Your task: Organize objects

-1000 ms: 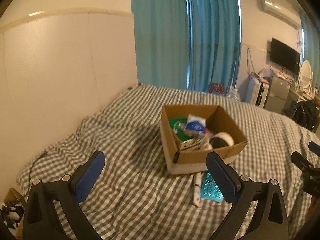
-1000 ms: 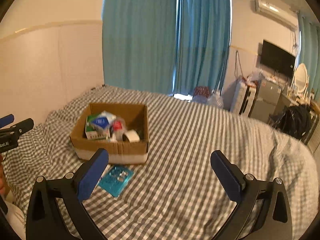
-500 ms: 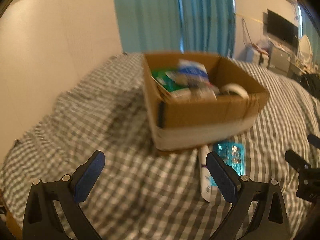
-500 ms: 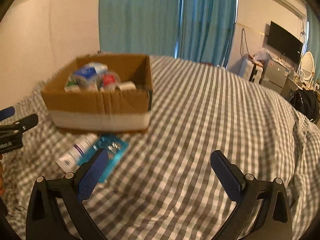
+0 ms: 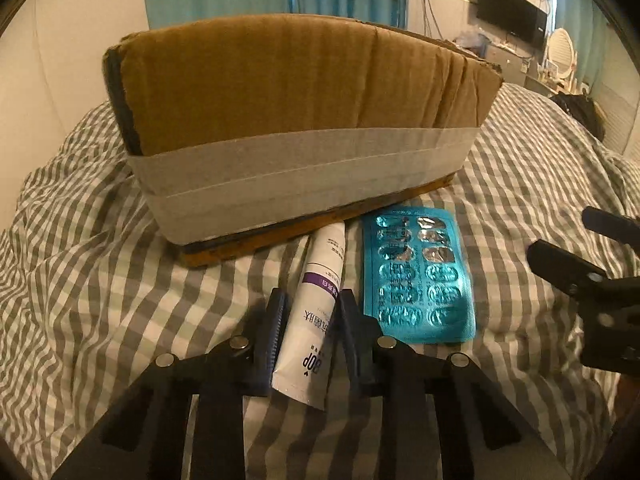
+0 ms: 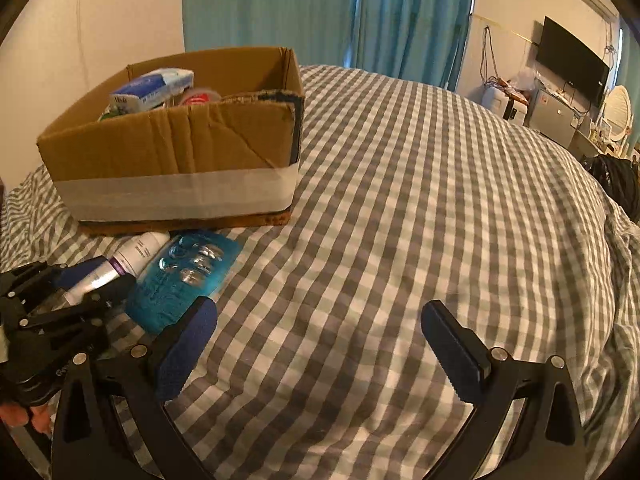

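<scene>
Bedding in grey-and-white check, a rumpled soft bedspread (image 6: 400,184), carries everything; on it sits the brown corrugated cardboard box (image 5: 296,120) banded with white tape, open-topped and already holding packets, with teal curtains (image 6: 320,8), a wall television and a cluttered dresser beyond; just before the box's taped front lie the teal foil blister pack of pills (image 5: 420,276) and, touching its left edge, the white plastic squeeze tube with a purple band (image 5: 316,312), cap toward the box; the left gripper (image 5: 310,308) is closing, its jaws narrowed round the tube's lower body and seemingly just meeting its sides; the right gripper (image 6: 320,344) hangs wide apart over bare cloth, holding nothing, to the right of the pack; judged from this, the step in hand is picking up the tube for the box; doing it well likely means a firm squeeze on the stiffer middle, not the flat crimped tail, a straight lift so the yielding cover does not drag, and care not to nudge the blister pack alongside
</scene>
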The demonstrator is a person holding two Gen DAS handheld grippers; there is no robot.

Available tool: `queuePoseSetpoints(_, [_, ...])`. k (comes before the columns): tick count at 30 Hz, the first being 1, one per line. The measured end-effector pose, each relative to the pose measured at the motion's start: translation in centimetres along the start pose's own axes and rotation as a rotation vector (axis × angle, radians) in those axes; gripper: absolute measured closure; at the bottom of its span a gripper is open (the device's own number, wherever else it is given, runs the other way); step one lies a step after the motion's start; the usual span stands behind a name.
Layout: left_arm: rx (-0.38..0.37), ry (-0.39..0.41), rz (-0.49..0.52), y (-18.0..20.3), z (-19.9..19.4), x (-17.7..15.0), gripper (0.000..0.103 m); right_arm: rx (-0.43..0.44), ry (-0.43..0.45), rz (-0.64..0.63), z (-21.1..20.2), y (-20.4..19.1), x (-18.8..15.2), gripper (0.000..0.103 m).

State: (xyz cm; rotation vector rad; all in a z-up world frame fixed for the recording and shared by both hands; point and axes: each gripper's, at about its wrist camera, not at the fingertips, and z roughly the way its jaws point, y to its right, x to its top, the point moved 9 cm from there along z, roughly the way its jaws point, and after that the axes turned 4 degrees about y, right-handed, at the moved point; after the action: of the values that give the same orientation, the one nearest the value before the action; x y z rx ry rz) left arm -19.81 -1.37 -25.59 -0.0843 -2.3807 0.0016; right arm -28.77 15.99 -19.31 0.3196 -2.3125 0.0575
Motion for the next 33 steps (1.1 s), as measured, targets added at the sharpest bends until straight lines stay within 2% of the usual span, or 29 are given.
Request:
queuePoseSetpoints(5, [-0.034,-0.023,-0.038,-0.6,-2.5,-1.2,0.088,-0.002,-0.003,0.034,0.0,-1.0,0.2,0.001])
queuePoseSetpoints(9, [-0.01,-0.012,-0.043,-2.1,-4.2,-2.0,0.089,0.025,-0.027,0.037,0.7,-3.9,0.7,0.001])
queuePoseSetpoints(14, [0.027,-0.009,-0.114,-5.4,-4.5,-1.7,0.089,0.045,-0.094,0.027,3.3,-7.6,1.0,0.001])
queuePoseSetpoints(17, [-0.013,-0.007,-0.163,-6.2,-4.3,-1.4,0.089,0.05,-0.116,0.015,4.4,-8.9,1.4,0.001])
queuePoseSetpoints(21, [-0.006,0.015,-0.123,-5.5,-4.5,-1.0,0.089,0.054,-0.168,0.014,6.4,-10.1,1.0,0.001])
queuePoseSetpoints(25, [-0.013,0.0,-0.123,-4.9,-3.7,-1.2,0.089,0.072,-0.187,-0.003,7.0,-10.6,-0.3,0.014])
queuePoseSetpoints(27, [-0.01,-0.002,-0.123,-4.9,-3.6,-1.2,0.089,0.087,-0.181,0.005,6.5,-10.5,-0.4,0.026])
queuePoseSetpoints(29, [-0.012,0.003,-0.115,-4.7,-4.0,-1.1,0.089,0.095,-0.179,-0.003,5.9,-10.4,-0.5,0.032])
queuePoseSetpoints(33, [-0.022,-0.008,-0.111,-4.1,-4.6,-1.1,0.089,0.102,-0.184,-0.056,3.9,-10.4,-1.5,0.033])
